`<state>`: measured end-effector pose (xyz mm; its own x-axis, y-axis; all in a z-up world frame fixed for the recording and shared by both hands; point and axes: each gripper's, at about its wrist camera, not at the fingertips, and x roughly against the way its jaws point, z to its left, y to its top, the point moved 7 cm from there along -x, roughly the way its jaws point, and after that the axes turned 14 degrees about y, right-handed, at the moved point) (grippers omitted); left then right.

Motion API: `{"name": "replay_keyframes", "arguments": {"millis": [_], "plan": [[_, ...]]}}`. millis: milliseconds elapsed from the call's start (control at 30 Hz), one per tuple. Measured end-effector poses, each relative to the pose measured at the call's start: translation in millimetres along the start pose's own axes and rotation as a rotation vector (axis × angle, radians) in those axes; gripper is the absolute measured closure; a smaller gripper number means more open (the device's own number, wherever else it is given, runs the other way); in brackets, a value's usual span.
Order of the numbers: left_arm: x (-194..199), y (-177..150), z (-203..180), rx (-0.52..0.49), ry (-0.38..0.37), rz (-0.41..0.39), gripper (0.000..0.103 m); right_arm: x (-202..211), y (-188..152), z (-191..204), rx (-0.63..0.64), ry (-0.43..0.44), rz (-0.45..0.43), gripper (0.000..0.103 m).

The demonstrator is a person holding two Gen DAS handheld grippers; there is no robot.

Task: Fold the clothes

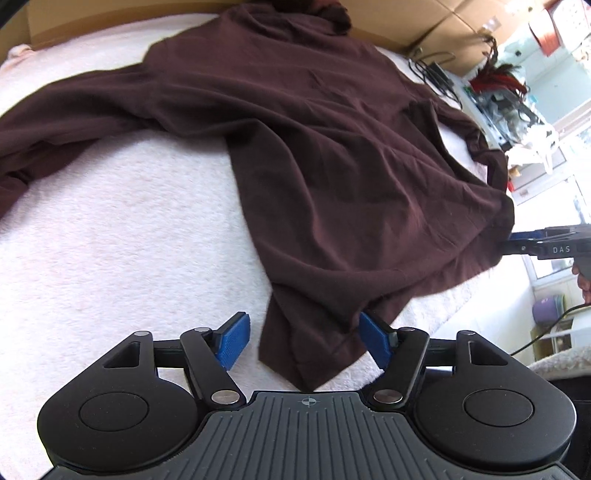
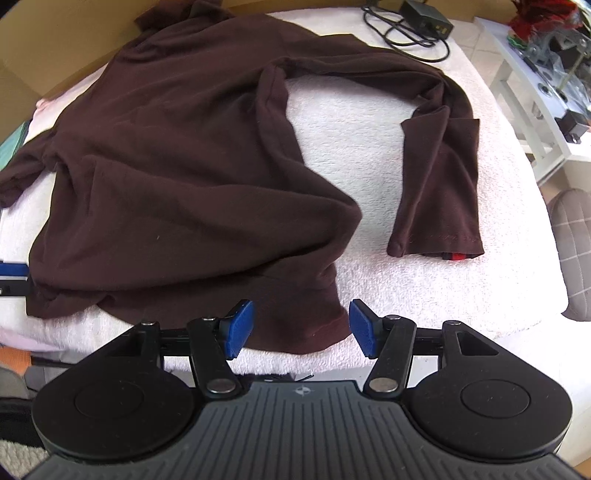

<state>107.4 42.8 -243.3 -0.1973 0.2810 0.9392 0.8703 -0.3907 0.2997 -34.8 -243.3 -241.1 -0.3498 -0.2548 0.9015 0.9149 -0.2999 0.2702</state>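
1. My left gripper (image 1: 304, 341) has its fingers (image 1: 233, 341) spread wide and gripping nothing. A hem corner of the shirt (image 1: 314, 166) lies between them, toward the right pad, but nothing is pinched.

2. My right gripper (image 2: 301, 328) is just as wide and just as empty. The other hem corner sits between its pads, free of both.

3. The shirt (image 2: 177, 155) is dark maroon, long-sleeved, and lies rumpled on a white fleecy blanket (image 2: 424, 288). From the right view its body runs from 6 o'clock up to the collar at 11 o'clock.

4. I judge it light, limp and a little stretchy. It will sag wherever I do not hold it, and the fleece will likely drag at it, so lifting should beat sliding.

5. The best holds look like these two hem corners, taken right on the stitched edge where the cloth is doubled and least likely to slip.

6. Farther out in the right view, one sleeve (image 2: 439, 184) loops from 12 o'clock round to 2 o'clock, its cuff lying flat. The cuff seam is the next firm hold.

7. Beyond, at 1 o'clock, a black cable (image 2: 402, 33) rests near the shoulder, clear of the cloth.
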Motion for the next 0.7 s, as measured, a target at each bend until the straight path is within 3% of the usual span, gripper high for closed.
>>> {"name": "replay_keyframes", "arguments": {"millis": [167,400,500,600,700], "plan": [[-4.6,-6.2,-14.2,0.028,0.031,0.002,0.048,-3.4,-4.7,-7.9,0.057,0.022,0.013,0.041],[-14.6,-10.8,-28.0,0.033,0.11,0.005,0.054,-11.1,-12.4,-21.6,0.129,0.059,0.012,0.045],[-14.4,-8.3,-30.0,0.064,0.128,0.007,0.073,-17.3,-10.4,-24.3,0.154,0.085,-0.011,0.06],[-10.1,-7.9,-29.5,0.115,0.117,0.011,0.083,-15.2,-8.7,-20.9,0.165,0.153,0.017,0.092],[8.4,-8.2,-25.3,0.184,0.082,-0.016,0.084,-3.2,-8.0,-20.6,0.059,0.289,0.061,0.093]]}}
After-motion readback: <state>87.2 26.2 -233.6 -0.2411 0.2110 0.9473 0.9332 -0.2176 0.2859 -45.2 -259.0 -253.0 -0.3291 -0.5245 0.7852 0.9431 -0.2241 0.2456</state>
